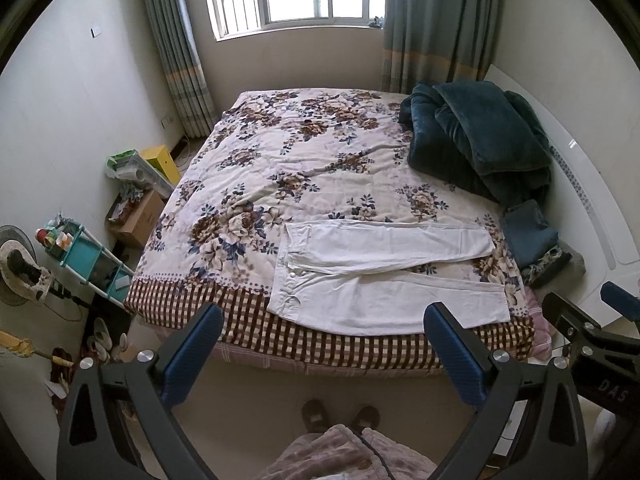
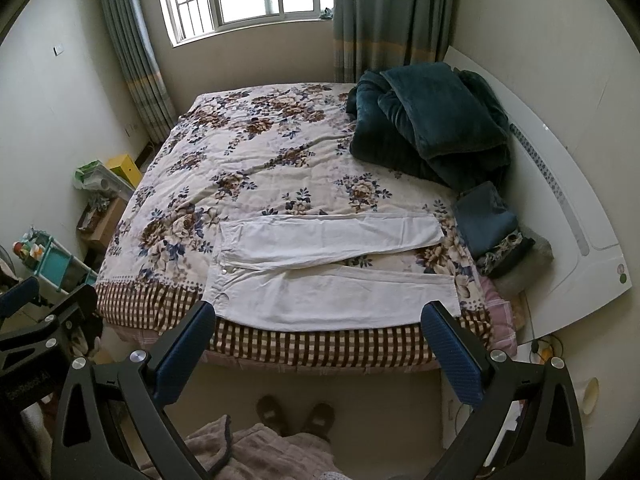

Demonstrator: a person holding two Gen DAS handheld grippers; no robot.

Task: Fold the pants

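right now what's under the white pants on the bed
The white cotton pants lie flat on the floral quilt, their waist end over its brown checked border. Between the two legs the flower print shows. Whatever lies directly beneath the fabric is covered.

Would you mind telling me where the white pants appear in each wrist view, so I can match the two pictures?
Left wrist view: the white pants lie flat, right of centre, near the bed's front edge, waistband left, legs pointing right.
Right wrist view: the white pants lie at centre, just above the open claw, same orientation.
Shared landmark: the dark teal blanket heaped at the bed's far right corner.
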